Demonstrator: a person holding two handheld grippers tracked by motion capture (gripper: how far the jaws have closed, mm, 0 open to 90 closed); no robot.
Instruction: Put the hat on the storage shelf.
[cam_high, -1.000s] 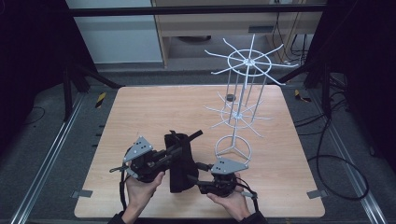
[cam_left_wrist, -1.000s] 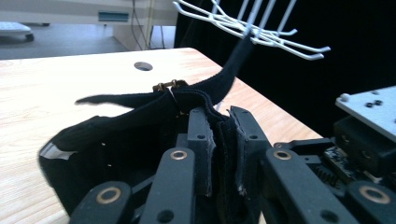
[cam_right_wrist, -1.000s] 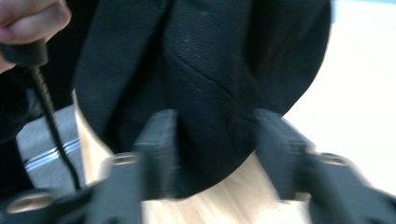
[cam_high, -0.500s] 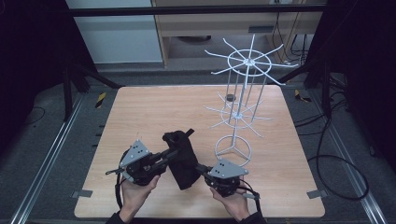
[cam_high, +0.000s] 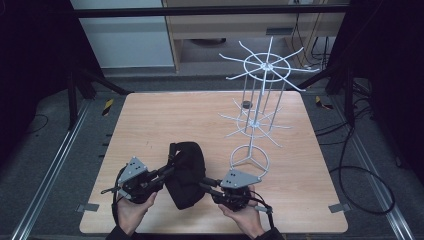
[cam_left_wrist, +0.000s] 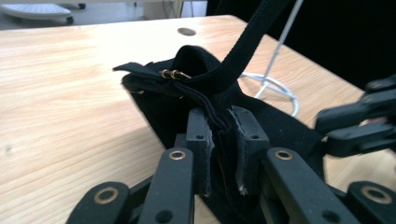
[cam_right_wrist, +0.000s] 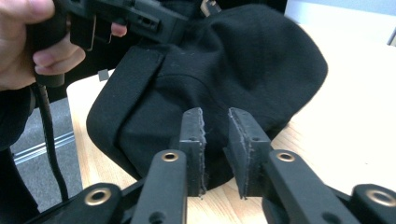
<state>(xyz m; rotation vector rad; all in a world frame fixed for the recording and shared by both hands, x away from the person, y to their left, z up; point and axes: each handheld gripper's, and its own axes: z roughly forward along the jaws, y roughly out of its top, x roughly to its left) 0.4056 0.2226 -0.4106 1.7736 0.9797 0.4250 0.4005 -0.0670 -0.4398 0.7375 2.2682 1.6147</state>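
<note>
A black cap (cam_high: 185, 175) lies on the wooden table (cam_high: 165, 120) near its front edge, between my two grippers. My left gripper (cam_high: 172, 167) reaches it from the left. In the left gripper view this gripper (cam_left_wrist: 222, 123) is shut on the cap's black strap (cam_left_wrist: 243, 51), just below a small brass buckle (cam_left_wrist: 170, 73). My right gripper (cam_high: 206, 183) meets the cap from the right. In the right gripper view its jaws (cam_right_wrist: 215, 121) stand close together with the cap's crown fabric (cam_right_wrist: 224, 60) between them. The cap's brim (cam_right_wrist: 126, 112) points toward the table's edge.
A tall white wire display stand (cam_high: 257, 115) with two tiers of spokes rises at the right, its ring base (cam_high: 249, 159) close behind my right gripper. A small dark round spot (cam_high: 245, 104) sits on the table beside its pole. Dark frame posts flank the table.
Both hands have drawn slightly toward the front edge with the cap held between them. The cap has turned and now sits lower and rounder than a second ago.
</note>
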